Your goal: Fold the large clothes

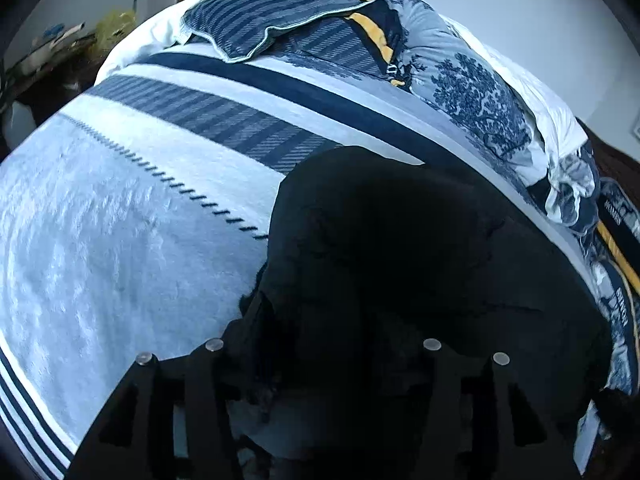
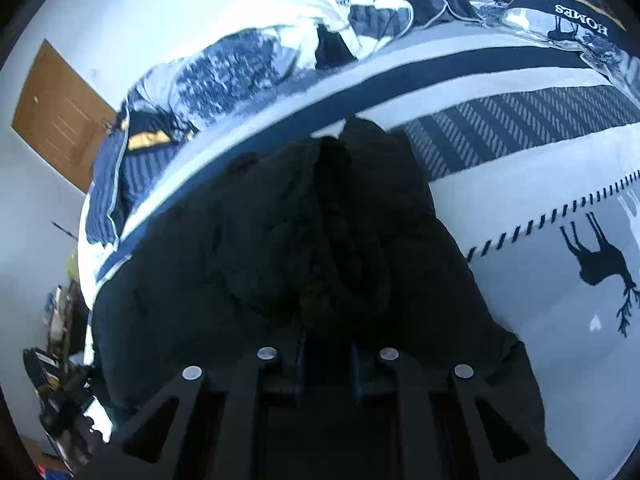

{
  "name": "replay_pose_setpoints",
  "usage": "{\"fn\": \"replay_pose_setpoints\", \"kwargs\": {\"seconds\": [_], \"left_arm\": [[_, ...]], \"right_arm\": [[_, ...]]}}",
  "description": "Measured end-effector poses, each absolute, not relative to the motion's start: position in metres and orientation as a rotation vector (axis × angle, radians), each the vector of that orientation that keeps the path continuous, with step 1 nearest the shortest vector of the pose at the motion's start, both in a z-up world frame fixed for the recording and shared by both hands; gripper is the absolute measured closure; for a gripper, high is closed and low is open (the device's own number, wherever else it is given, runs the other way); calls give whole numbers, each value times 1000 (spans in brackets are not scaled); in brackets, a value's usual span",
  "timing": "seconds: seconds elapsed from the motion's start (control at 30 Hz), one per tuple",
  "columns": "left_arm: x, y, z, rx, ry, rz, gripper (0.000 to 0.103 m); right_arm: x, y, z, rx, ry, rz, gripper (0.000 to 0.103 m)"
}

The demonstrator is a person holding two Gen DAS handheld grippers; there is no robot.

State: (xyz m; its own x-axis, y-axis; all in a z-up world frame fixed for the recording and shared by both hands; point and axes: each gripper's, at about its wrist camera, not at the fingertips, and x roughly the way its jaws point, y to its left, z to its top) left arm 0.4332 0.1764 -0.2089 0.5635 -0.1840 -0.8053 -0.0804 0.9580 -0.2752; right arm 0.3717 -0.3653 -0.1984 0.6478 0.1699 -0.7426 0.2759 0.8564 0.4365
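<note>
A large black garment (image 1: 400, 260) lies bunched on the bed's pale blue and navy striped cover (image 1: 120, 220). It also fills the middle of the right wrist view (image 2: 280, 240), folded into thick dark lobes. My left gripper (image 1: 322, 364) is low over the garment's near edge with black cloth between its fingers. My right gripper (image 2: 326, 364) is down at the garment's near edge, its jaws narrow with dark cloth between them. The fingertips of both are hidden in the dark fabric.
A striped pillow (image 1: 276, 20) and a rumpled blue-and-white floral duvet (image 1: 480, 96) lie at the far side of the bed. The cover shows a black deer print (image 2: 600, 264). A wooden door (image 2: 60, 116) and floor clutter (image 2: 60, 380) lie beyond the bed.
</note>
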Motion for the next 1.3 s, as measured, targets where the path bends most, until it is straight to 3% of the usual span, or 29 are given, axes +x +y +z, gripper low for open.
{"fn": "replay_pose_setpoints", "kwargs": {"seconds": [0.07, 0.1, 0.13, 0.2, 0.37, 0.47, 0.6, 0.7, 0.77, 0.8, 0.83, 0.87, 0.9, 0.93, 1.03, 1.3], "left_arm": [[428, 186, -194, -289, 936, -62, 48], [426, 189, -188, -286, 912, -56, 36], [426, 195, -180, -279, 890, -35, 18], [436, 202, -172, -301, 891, -4, 14], [515, 187, -188, -262, 1102, -110, 14], [558, 191, -200, -272, 1157, -89, 14], [600, 183, -226, -272, 1267, -144, 14], [609, 170, -258, -306, 1386, -206, 15], [602, 157, -258, -266, 1352, -220, 17], [598, 147, -257, -233, 1341, -257, 22], [596, 141, -257, -211, 1340, -269, 36], [594, 137, -256, -188, 1339, -268, 48], [592, 134, -253, -177, 1338, -264, 75], [590, 133, -248, -203, 1330, -286, 89], [584, 131, -209, -187, 1182, -283, 96], [600, 99, -119, -130, 887, -269, 97]], "right_arm": [[358, -367, -181, 533, 848, -35, 84], [352, -363, -176, 509, 828, -15, 78], [348, -363, -164, 479, 805, 25, 56], [349, -370, -147, 431, 784, 84, 9], [396, -417, -147, 494, 842, 171, 9], [439, -463, -171, 722, 880, 210, 9], [496, -485, -206, 801, 986, 256, 10], [532, -484, -241, 819, 1090, 285, 14], [539, -481, -244, 841, 1057, 343, 18], [539, -477, -245, 839, 1056, 364, 38], [541, -470, -248, 820, 1085, 355, 67], [542, -465, -253, 794, 1124, 339, 75], [543, -459, -257, 767, 1140, 341, 84], [541, -456, -256, 744, 1134, 334, 92], [534, -462, -235, 691, 1074, 253, 98], [547, -458, -117, 413, 844, 104, 100]]}}
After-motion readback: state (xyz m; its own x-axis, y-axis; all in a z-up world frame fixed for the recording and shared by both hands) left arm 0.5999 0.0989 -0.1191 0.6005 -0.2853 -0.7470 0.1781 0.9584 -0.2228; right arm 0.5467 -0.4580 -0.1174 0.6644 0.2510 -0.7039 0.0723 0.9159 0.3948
